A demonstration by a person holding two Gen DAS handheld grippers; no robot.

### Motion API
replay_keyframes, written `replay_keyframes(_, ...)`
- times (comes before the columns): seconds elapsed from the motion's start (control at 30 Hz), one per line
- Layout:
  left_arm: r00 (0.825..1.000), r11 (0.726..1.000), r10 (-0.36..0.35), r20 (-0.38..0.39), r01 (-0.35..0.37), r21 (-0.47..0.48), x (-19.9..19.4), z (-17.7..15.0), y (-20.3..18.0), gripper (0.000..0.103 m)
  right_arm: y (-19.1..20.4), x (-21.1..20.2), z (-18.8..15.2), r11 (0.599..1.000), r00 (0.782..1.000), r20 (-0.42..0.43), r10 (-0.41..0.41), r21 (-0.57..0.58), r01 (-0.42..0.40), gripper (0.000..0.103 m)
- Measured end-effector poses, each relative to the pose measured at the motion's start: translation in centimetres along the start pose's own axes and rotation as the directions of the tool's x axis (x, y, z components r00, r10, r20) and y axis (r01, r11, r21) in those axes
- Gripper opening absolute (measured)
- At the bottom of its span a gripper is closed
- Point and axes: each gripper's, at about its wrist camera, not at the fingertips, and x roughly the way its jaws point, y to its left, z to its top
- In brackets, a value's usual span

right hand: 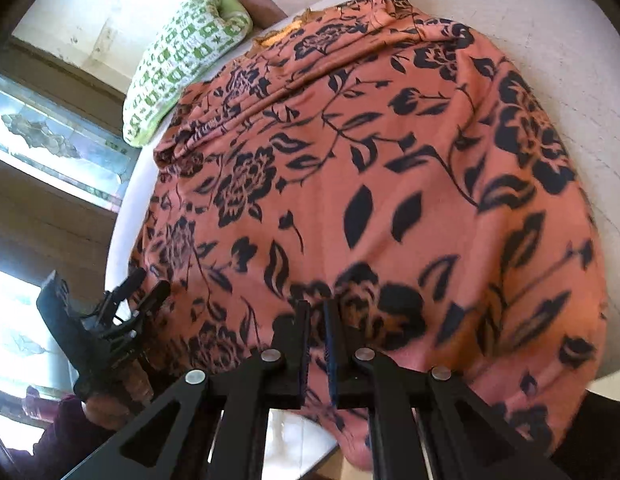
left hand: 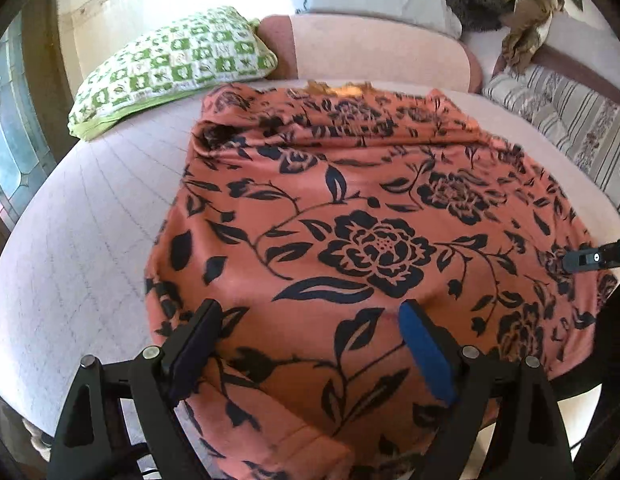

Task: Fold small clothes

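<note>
An orange garment with a black flower print (left hand: 350, 208) lies spread over a pale round cushioned surface (left hand: 81, 240), and its near hem hangs over the front edge. My left gripper (left hand: 310, 312) hovers open above the garment's near part, jaws wide apart with nothing between them. In the right wrist view it shows at the garment's left edge (right hand: 145, 284). My right gripper (right hand: 318, 312) stands shut low over the near part of the garment (right hand: 390, 160). I see no cloth caught between its pads. From the left wrist view its tip (left hand: 570, 258) reaches in at the right edge.
A green and white patterned pillow (left hand: 169, 64) lies at the back left beside a pink bolster (left hand: 370, 52). A striped cushion (left hand: 570, 120) sits at the right. Windows (right hand: 49, 140) are on the left. A hand (right hand: 109, 400) holds the left gripper.
</note>
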Motion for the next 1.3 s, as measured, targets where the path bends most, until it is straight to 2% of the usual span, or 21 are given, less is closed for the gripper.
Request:
replay_keyframes(0.1, 0.999, 0.998, -0.006, 0.043, 0.008, -0.055, -1.1, 0.0, 1.5, 0.090, -0.7, -2.7, 0.3, 0.999, 0.997, 0.075, -0.021, 0.027, 0.019, 0.009)
replay_keyframes(0.17, 0.999, 0.993, 0.018, 0.045, -0.013, -0.114, -1.1, 0.3, 2.9, 0.090, -1.4, -5.1, 0.5, 0.998, 0.990, 0.138, -0.019, 0.055, 0.012, 0.009)
replay_keyframes(0.23, 0.997, 0.975, 0.052, 0.048, -0.041, -0.218, -1.0, 0.9, 4.8, 0.090, -2.2, -7.8, 0.5, 0.997, 0.977, 0.212, -0.036, 0.074, 0.020, 0.009)
replay_keyframes(0.3, 0.995, 0.944, 0.087, 0.042, -0.069, -0.321, -0.7, 1.3, 6.5, 0.090, -2.8, -9.3, 0.9, 0.994, 0.966, 0.254, -0.049, 0.103, 0.023, 0.011)
replay_keyframes(0.37, 0.994, 0.914, 0.104, 0.043, -0.079, -0.398, -0.6, 1.5, 7.8, 0.090, -3.9, -10.4, 1.3, 0.989, 0.959, 0.277, -0.055, 0.148, 0.014, 0.019)
replay_keyframes(0.47, 0.992, 0.880, 0.118, 0.048, -0.082, -0.468, -0.5, 1.5, 8.7, 0.090, -5.4, -11.1, 1.4, 0.978, 0.950, 0.306, -0.057, 0.206, -0.008, 0.052)
replay_keyframes(0.5, 0.993, 0.880, 0.113, 0.044, -0.080, -0.468, -0.4, 1.4, 8.5, 0.090, -6.0, -11.2, 1.4, 0.973, 0.943, 0.328, -0.061, 0.229, -0.016, 0.073)
replay_keyframes(0.53, 0.993, 0.884, 0.111, 0.041, -0.080, -0.460, -0.4, 1.3, 8.3, 0.090, -6.3, -11.4, 1.4, 0.969, 0.935, 0.348, -0.067, 0.245, -0.022, 0.075)
replay_keyframes(0.63, 0.995, 0.907, 0.093, 0.036, -0.070, -0.415, -0.5, 1.0, 7.4, 0.090, -7.8, -11.1, 1.9, 0.964, 0.925, 0.371, -0.078, 0.264, -0.025, 0.075)
replay_keyframes(0.7, 0.995, 0.929, 0.097, -0.011, -0.095, -0.358, -0.2, 0.6, 6.5, 0.090, -8.5, -10.4, 2.3, 0.963, 0.921, 0.379, -0.093, 0.269, -0.013, 0.075)
replay_keyframes(0.73, 0.994, 0.932, 0.101, -0.033, -0.106, -0.347, -0.1, 0.3, 6.3, 0.090, -8.9, -9.8, 2.7, 0.957, 0.926, 0.361, -0.112, 0.289, 0.002, 0.075)
replay_keyframes(0.87, 0.992, 0.927, 0.119, -0.049, -0.129, -0.352, -0.7, -0.8, 7.1, 0.090, -9.2, -7.9, 3.7, 0.949, 0.943, 0.307, -0.126, 0.315, 0.024, 0.075)
replay_keyframes(0.93, 0.995, 0.911, 0.085, -0.044, -0.096, -0.401, -0.8, -1.4, 8.2, 0.092, -9.1, -7.1, 4.2, 0.950, 0.945, 0.287, -0.155, 0.306, 0.062, 0.075)
replay_keyframes(1.0, 0.998, 0.900, 0.048, -0.036, -0.059, -0.433, -0.7, -1.8, 8.7, 0.094, -9.4, -6.5, 4.2, 0.945, 0.948, 0.278, -0.154, 0.322, 0.059, 0.075)
replay_keyframes(1.07, 0.997, 0.917, 0.056, -0.044, -0.069, -0.393, -0.6, -1.6, 8.0, 0.094, -9.8, -5.8, 4.2, 0.937, 0.953, 0.262, -0.154, 0.344, 0.057, 0.075)
replay_keyframes(1.1, 0.997, 0.934, 0.061, -0.054, -0.076, -0.348, -0.4, -1.4, 7.3, 0.094, -9.8, -5.5, 4.2, 0.936, 0.954, 0.256, -0.156, 0.348, 0.060, 0.075)
replay_keyframes(1.17, 0.998, 0.952, 0.044, -0.053, -0.058, -0.301, -0.2, -1.1, 6.3, 0.094, -9.1, -5.2, 4.2, 0.943, 0.951, 0.257, -0.170, 0.323, 0.081, 0.075)
replay_keyframes(1.2, 0.998, 0.960, 0.022, -0.052, -0.036, -0.276, -0.1, -1.0, 5.7, 0.092, -8.6, -4.9, 4.3, 0.951, 0.952, 0.254, -0.169, 0.297, 0.090, 0.075)
replay_keyframes(1.27, 0.999, 0.976, 0.023, -0.050, -0.033, -0.214, 0.1, -0.8, 4.6, 0.078, -7.5, -4.1, 4.2, 0.963, 0.956, 0.239, -0.169, 0.245, 0.109, 0.075)
replay_keyframes(1.3, 0.999, 0.980, 0.024, -0.046, -0.033, -0.195, 0.0, -0.7, 4.4, 0.060, -6.9, -3.8, 4.2, 0.965, 0.952, 0.236, -0.193, 0.220, 0.141, 0.075)
